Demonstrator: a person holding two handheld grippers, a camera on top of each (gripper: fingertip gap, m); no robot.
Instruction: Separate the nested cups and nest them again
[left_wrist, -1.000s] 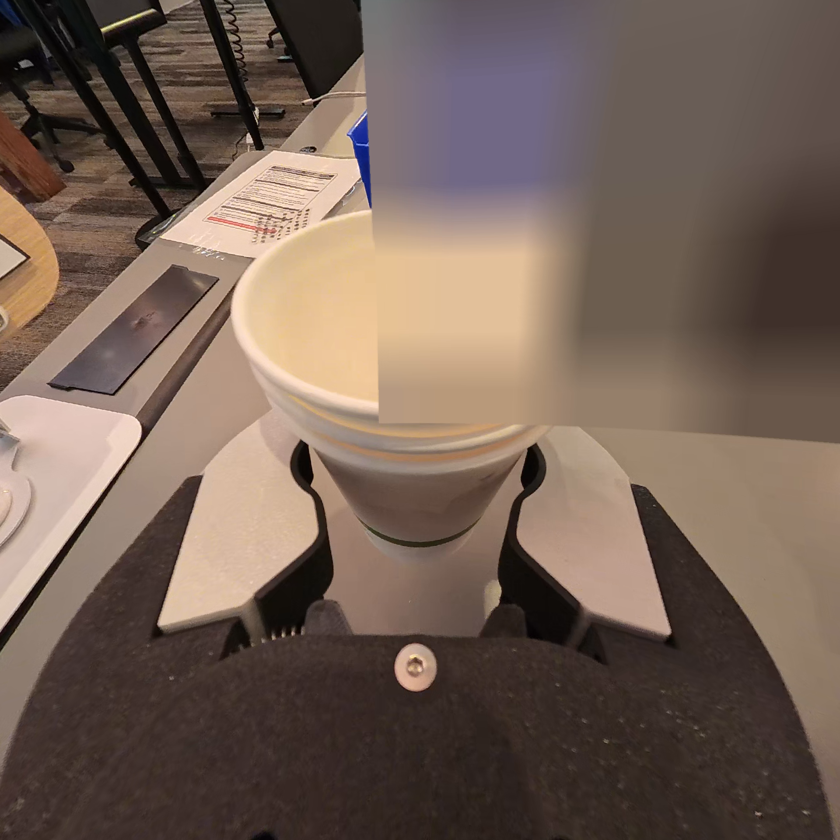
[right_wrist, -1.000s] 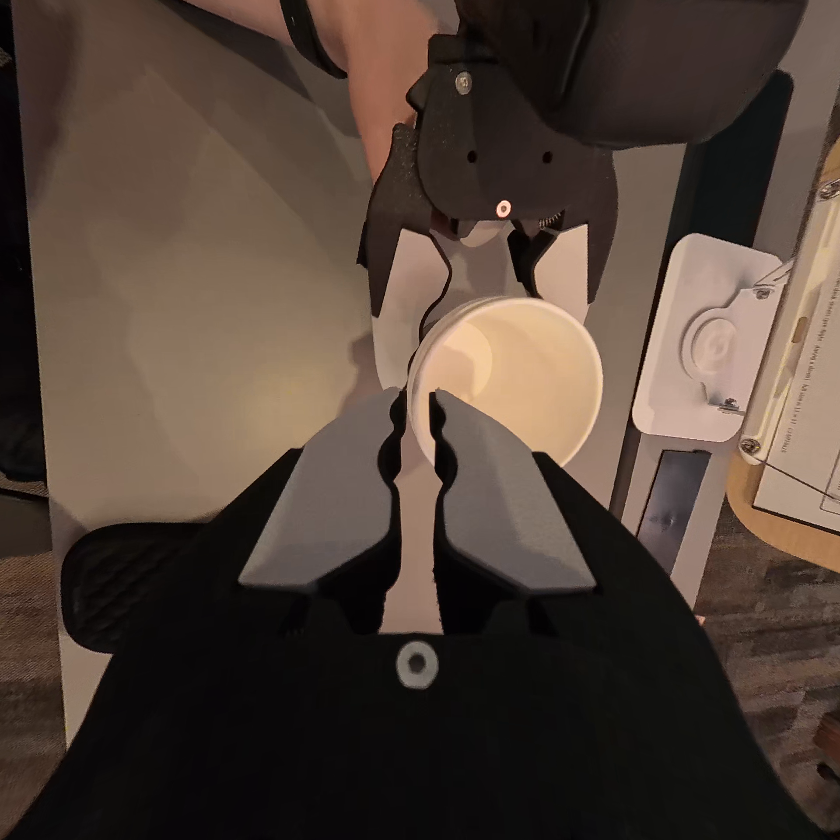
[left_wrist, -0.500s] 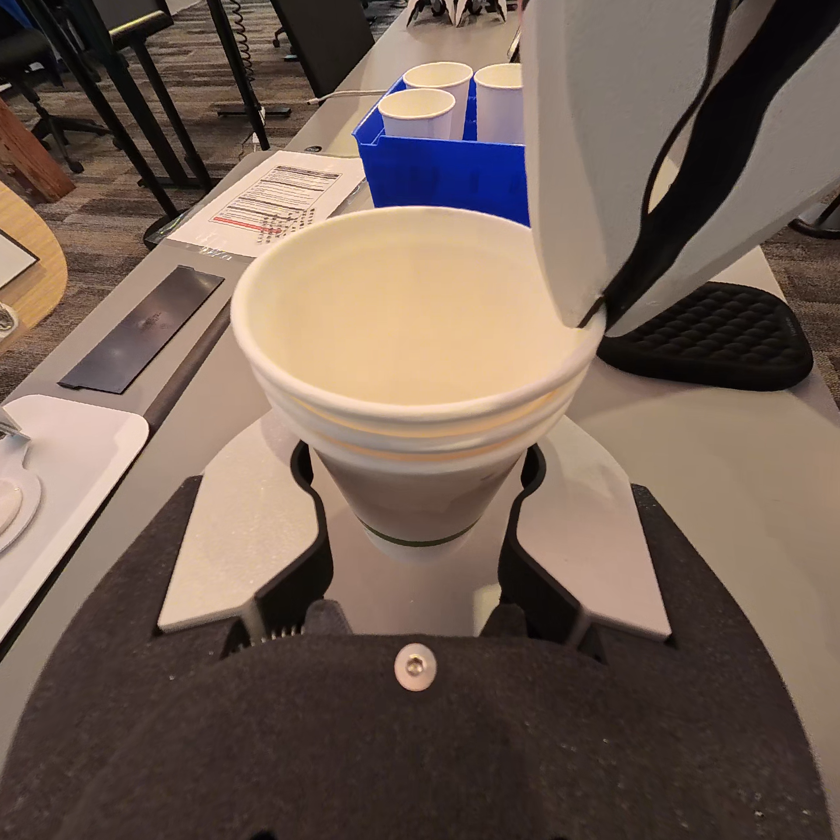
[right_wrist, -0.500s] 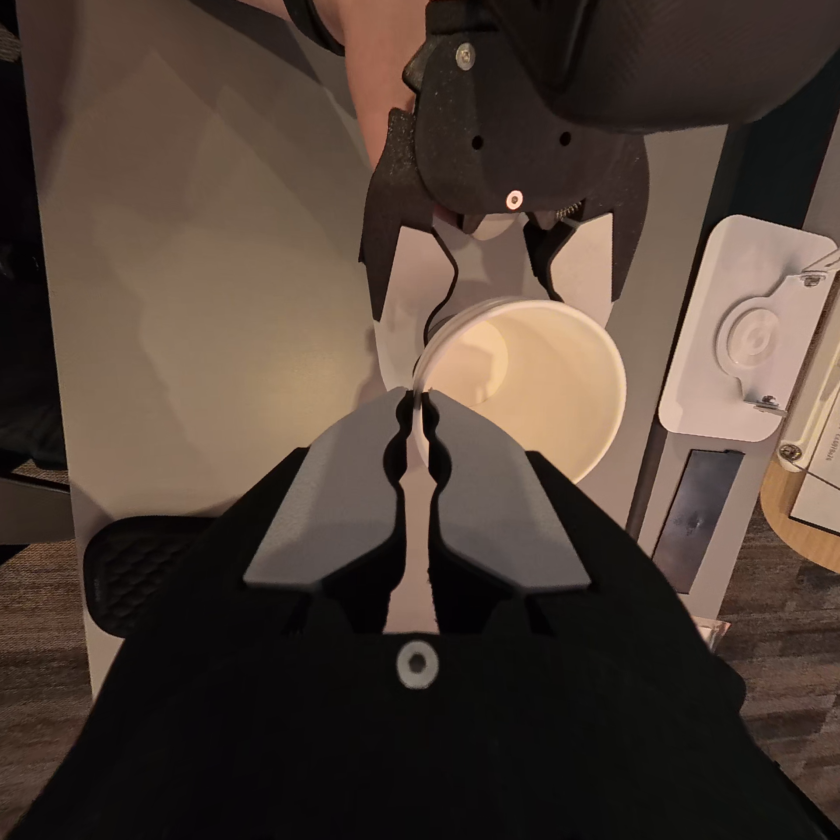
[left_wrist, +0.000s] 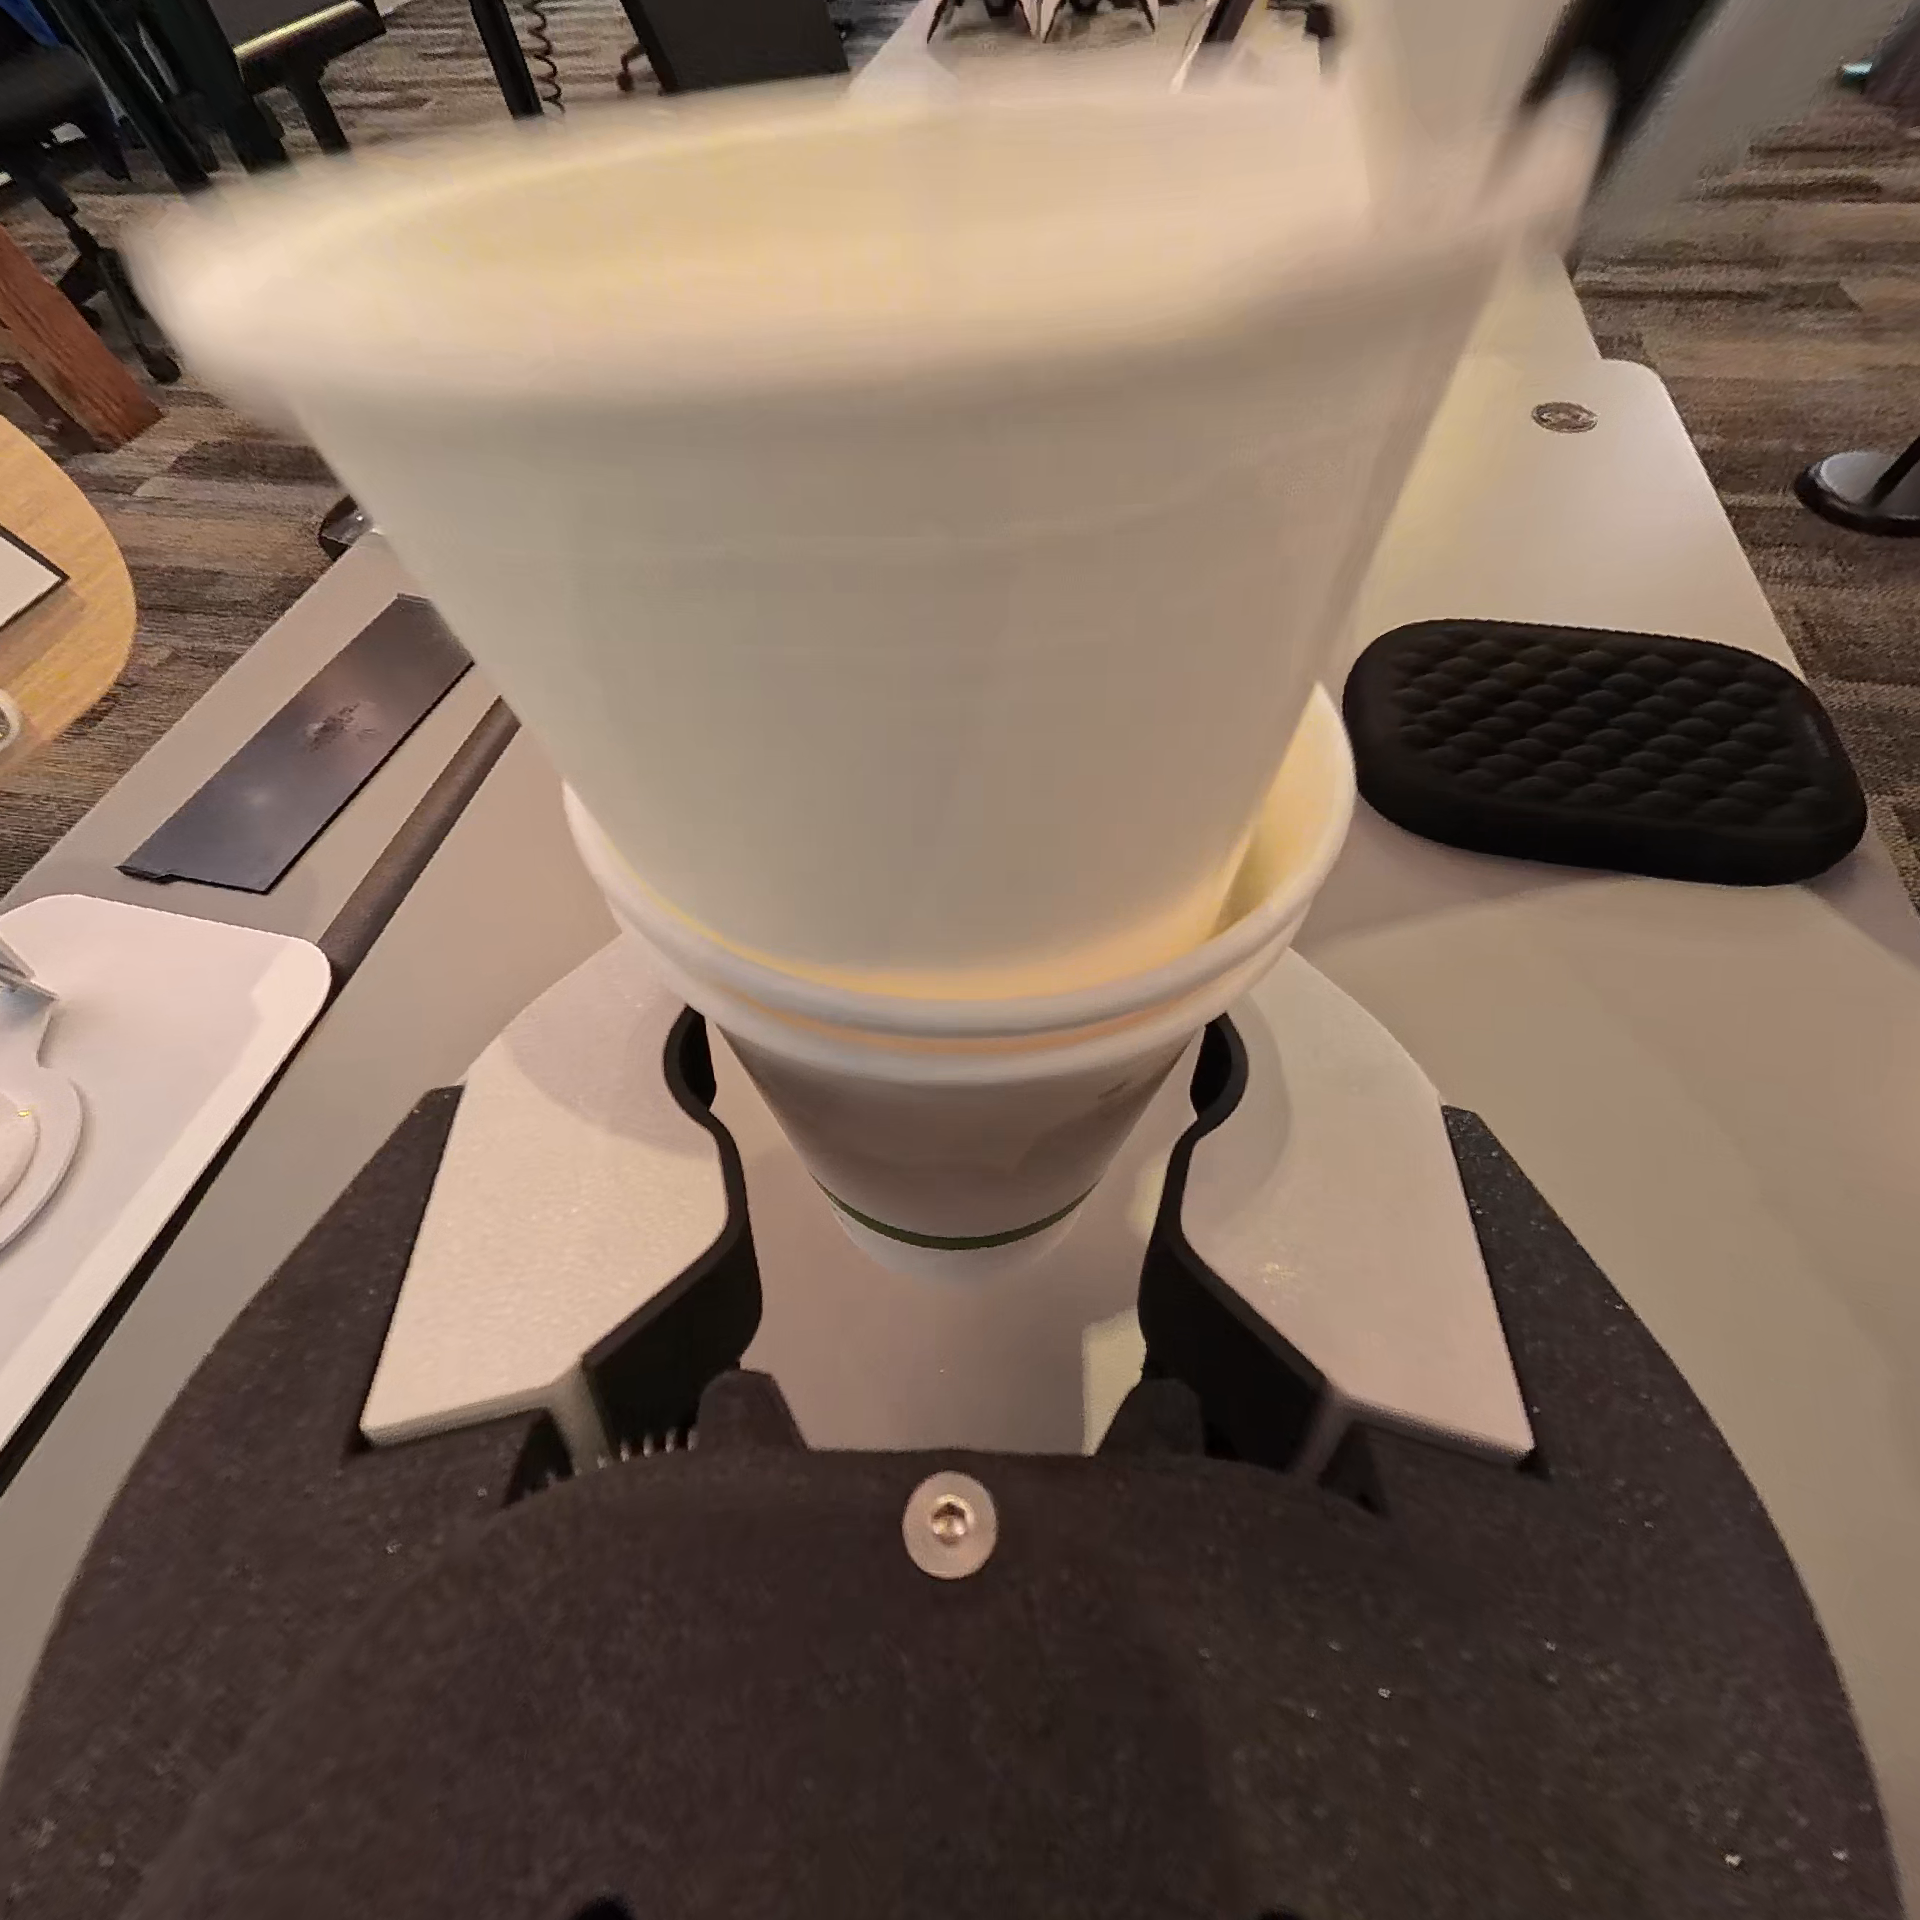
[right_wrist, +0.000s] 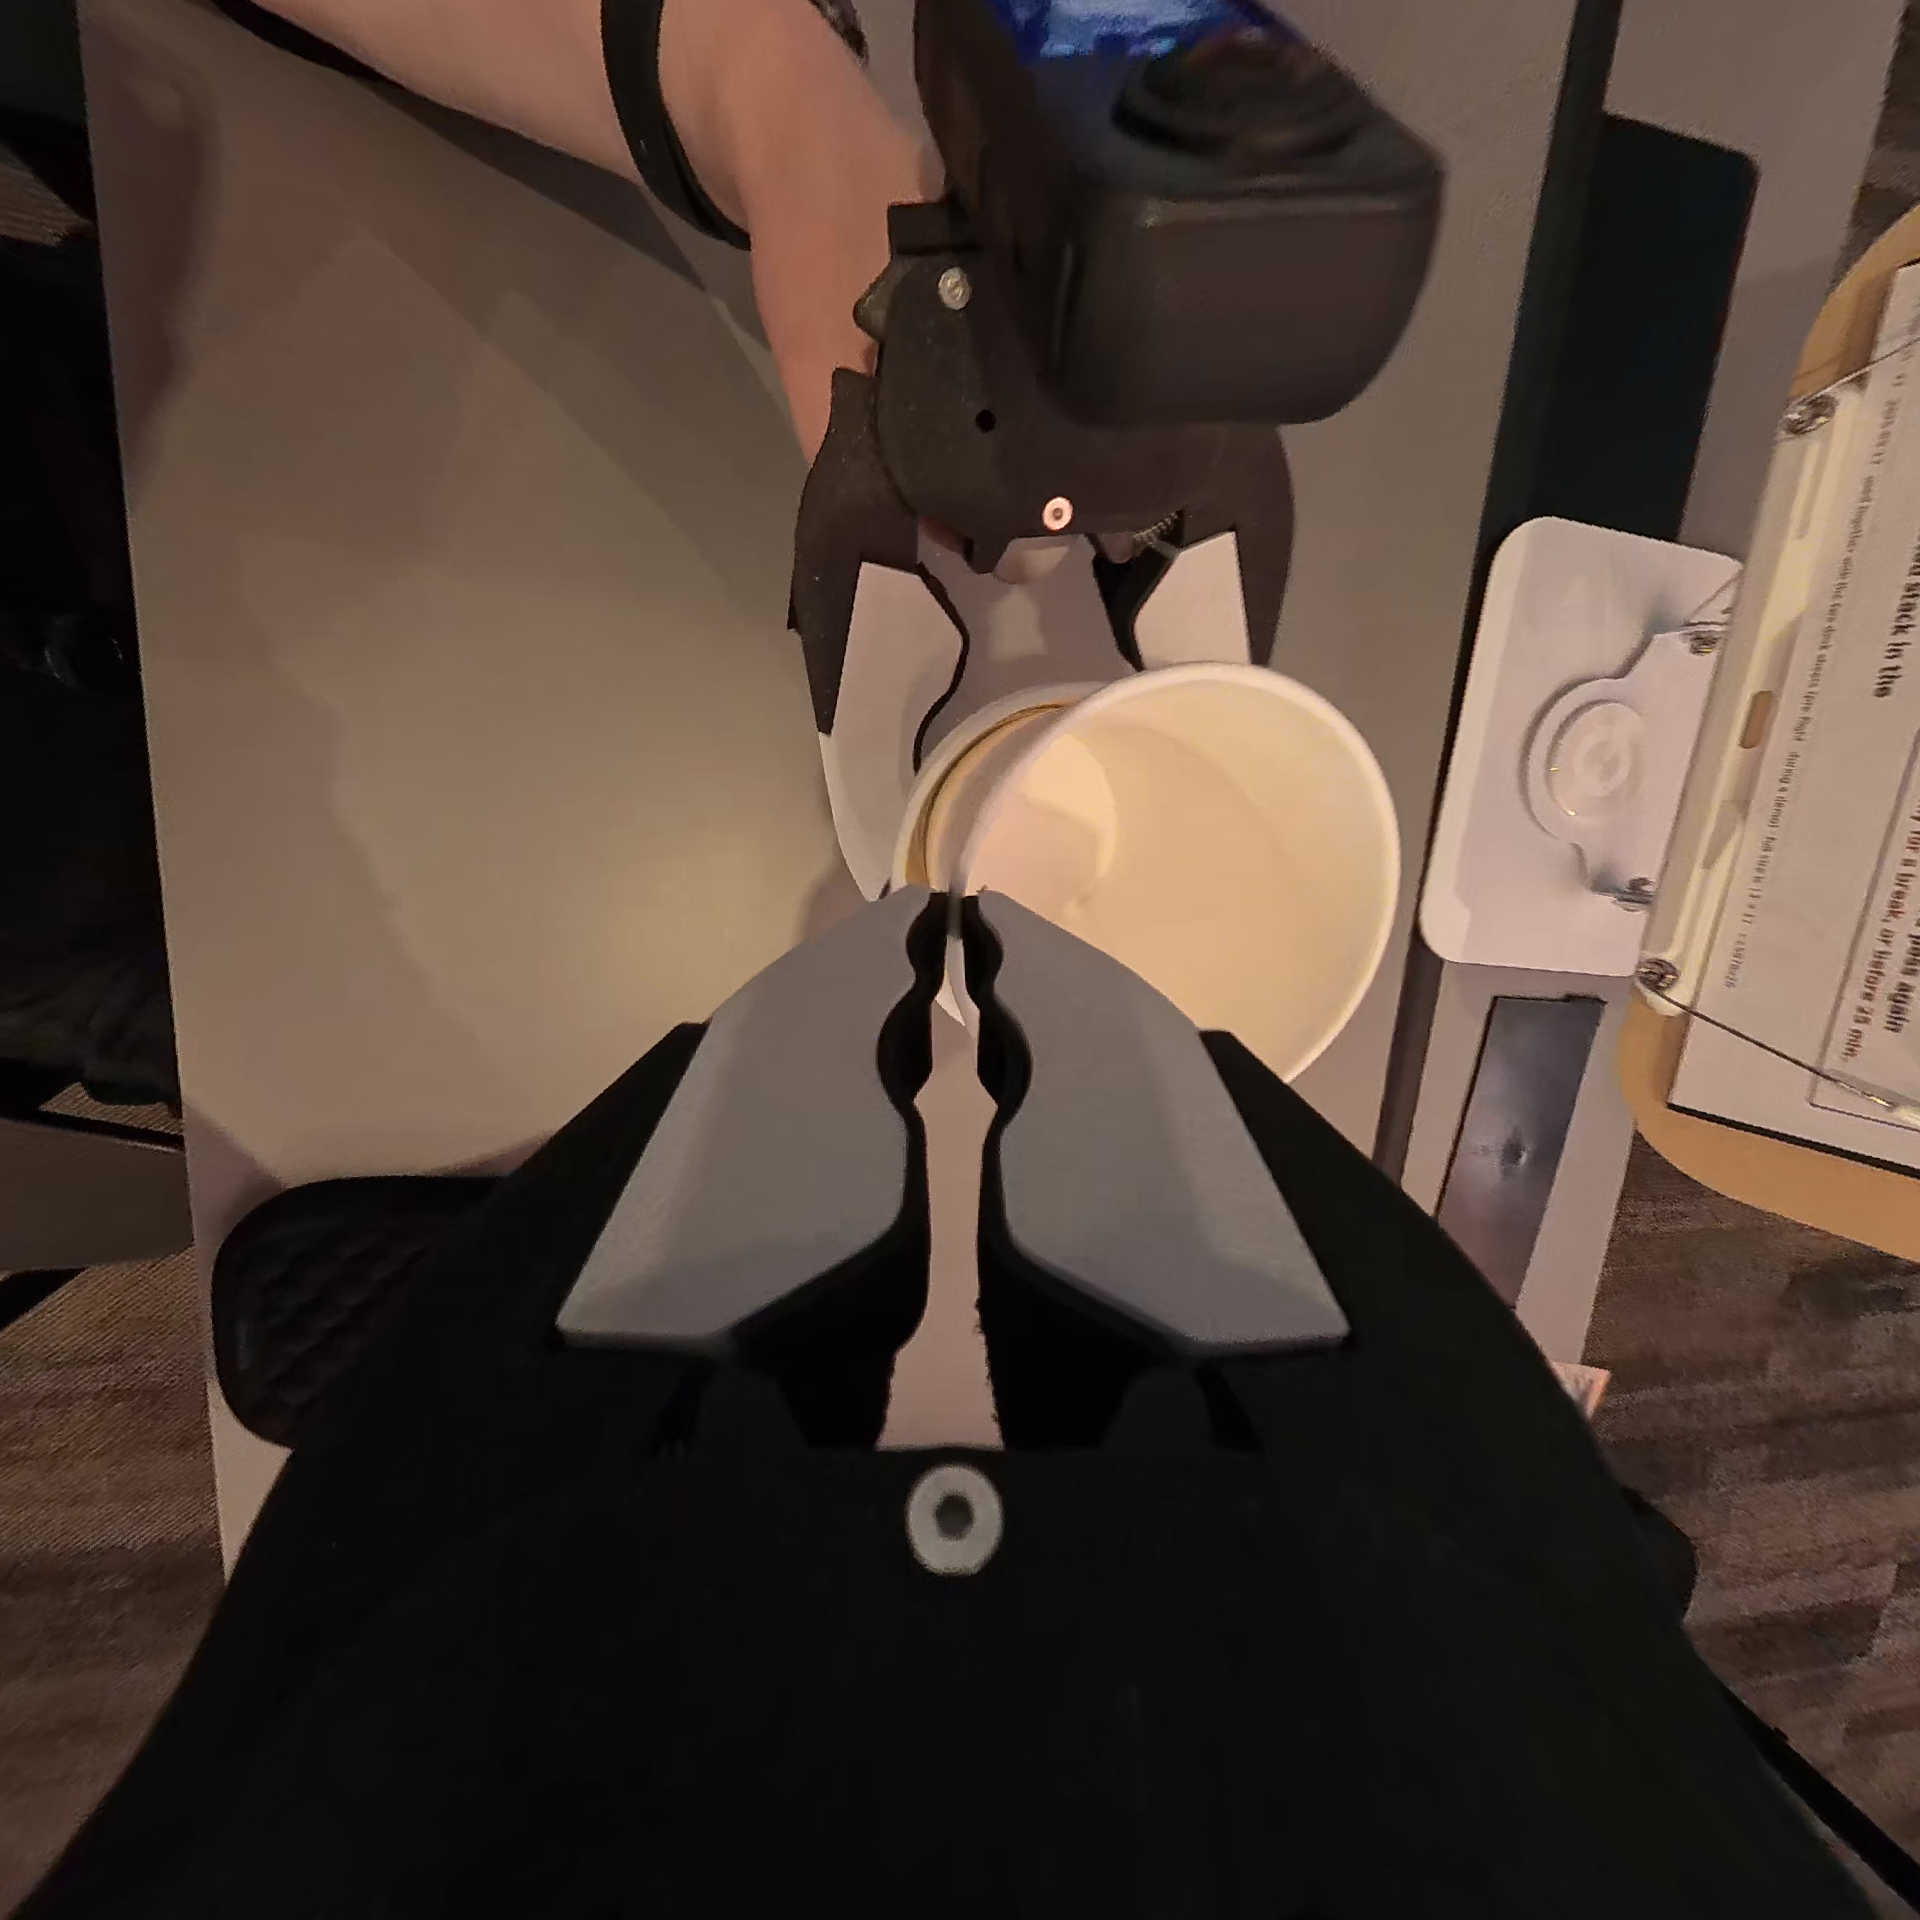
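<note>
Right wrist view shows the right gripper (right_wrist: 954, 914) pinching the rim of the top cup (right_wrist: 1195, 862), lifted partway and tilted out of the cup stack (left_wrist: 956, 1122). That stack stands on the desk (left_wrist: 1558, 1039) near its middle, clasped by the left gripper (left_wrist: 956, 1049).

A black quilted pad (left_wrist: 1600, 750), a white tray (left_wrist: 156, 1018) and a dark strip (left_wrist: 301, 750) lie on the grey table (left_wrist: 1558, 1039).
</note>
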